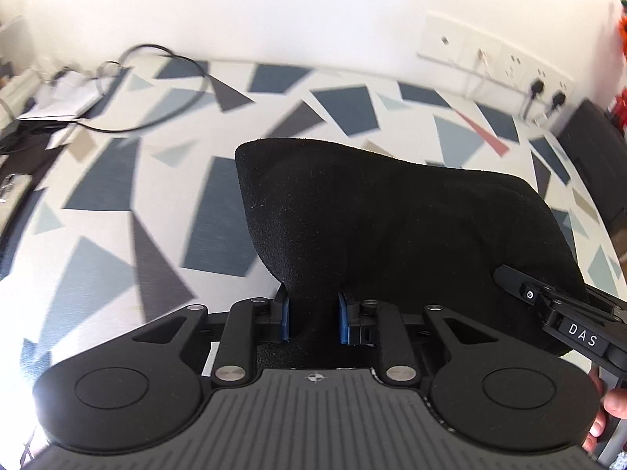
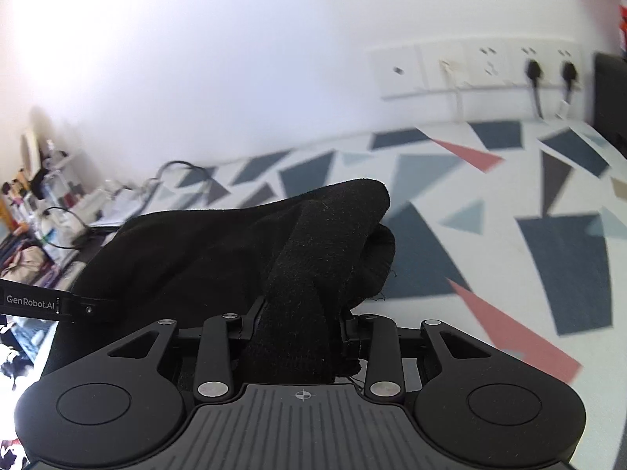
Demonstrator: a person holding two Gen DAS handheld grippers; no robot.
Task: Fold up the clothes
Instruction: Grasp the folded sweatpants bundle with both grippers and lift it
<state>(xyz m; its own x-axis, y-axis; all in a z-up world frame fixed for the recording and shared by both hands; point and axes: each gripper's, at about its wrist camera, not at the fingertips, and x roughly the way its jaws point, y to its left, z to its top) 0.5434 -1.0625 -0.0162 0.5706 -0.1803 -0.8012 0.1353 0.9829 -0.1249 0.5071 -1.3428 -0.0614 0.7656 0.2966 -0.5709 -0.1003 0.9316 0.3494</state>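
Both grippers clench one black garment [image 1: 392, 227] above a patterned sheet [image 1: 117, 215] — the left gripper [image 1: 313, 319] pinches a gathered edge between blue pads, the cloth rising toward twelve and spreading to three o'clock. The right gripper [image 2: 299, 325] grips a bunched fold [image 2: 313, 258] — fabric trailing toward nine o'clock.

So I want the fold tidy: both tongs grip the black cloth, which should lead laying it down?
Probably the left tongs: their blue pads pinch a smooth edge of the cloth, which hangs flat. The right tongs hold a bunched, twisted wad.
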